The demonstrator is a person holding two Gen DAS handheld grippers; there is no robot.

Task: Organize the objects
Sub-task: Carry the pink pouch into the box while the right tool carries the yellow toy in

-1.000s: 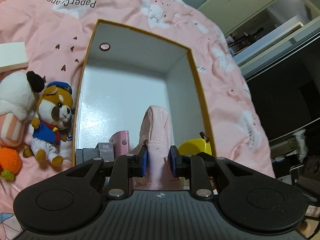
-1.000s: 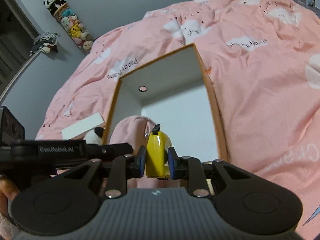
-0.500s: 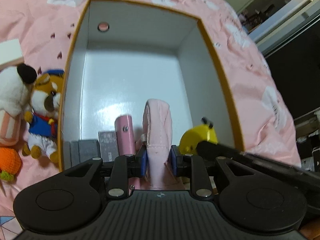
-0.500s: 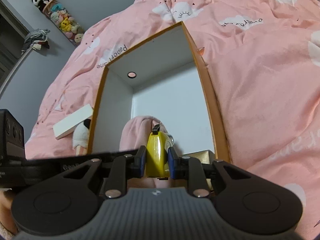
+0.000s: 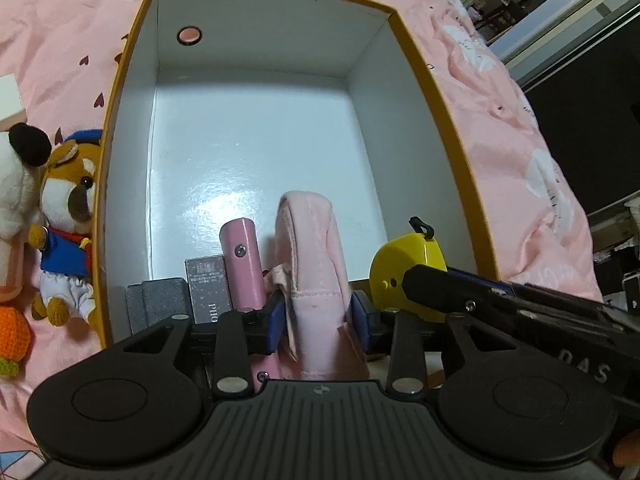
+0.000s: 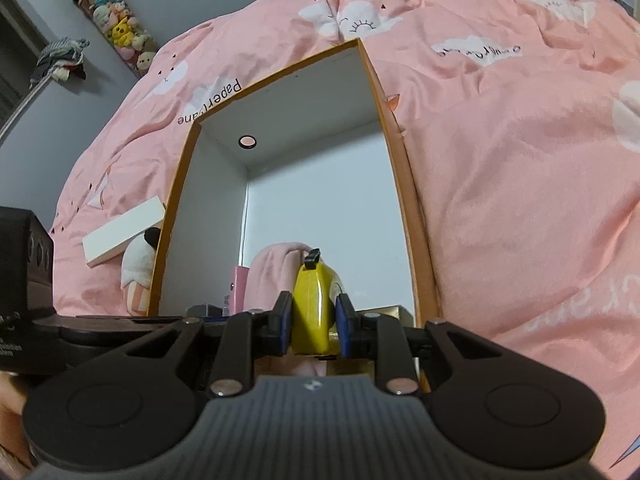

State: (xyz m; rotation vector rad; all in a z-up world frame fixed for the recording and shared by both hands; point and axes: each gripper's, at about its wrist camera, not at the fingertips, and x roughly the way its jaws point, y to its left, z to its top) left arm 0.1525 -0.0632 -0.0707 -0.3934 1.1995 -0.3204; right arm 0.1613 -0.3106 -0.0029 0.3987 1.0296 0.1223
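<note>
Moved forward over the box since a second ago, with both grippers now reaching past its near wall and more of the white floor showing.

Left wrist view: left gripper [image 5: 318, 312] pinching a pink fabric pouch [image 5: 314, 264] between its blue pads, pouch standing upright just ahead of the fingers. Just left of it, a pink tube [image 5: 242, 264], then a grey carton [image 5: 208, 290] and a dark grey case [image 5: 158, 300], all lined along the near wall inside the orange-rimmed box [image 5: 440, 120]. To the right, a yellow tape measure [image 5: 404, 264] clamped by the right gripper's black finger [image 5: 452, 286]. Outside the box at left, plush toys [image 5: 64, 220] lying on the pink duvet [image 5: 520, 140].

Right wrist view: right gripper [image 6: 314, 322] pressed on the yellow tape measure [image 6: 312, 312], held on edge between the pads, above the box's near end. Pink pouch [image 6: 272, 272] immediately left of it, touching or nearly so; pink tube [image 6: 239, 288] beyond. White flat box [image 6: 124, 230] on the duvet [image 6: 520, 180], left of the orange rim [image 6: 404, 160].
</note>
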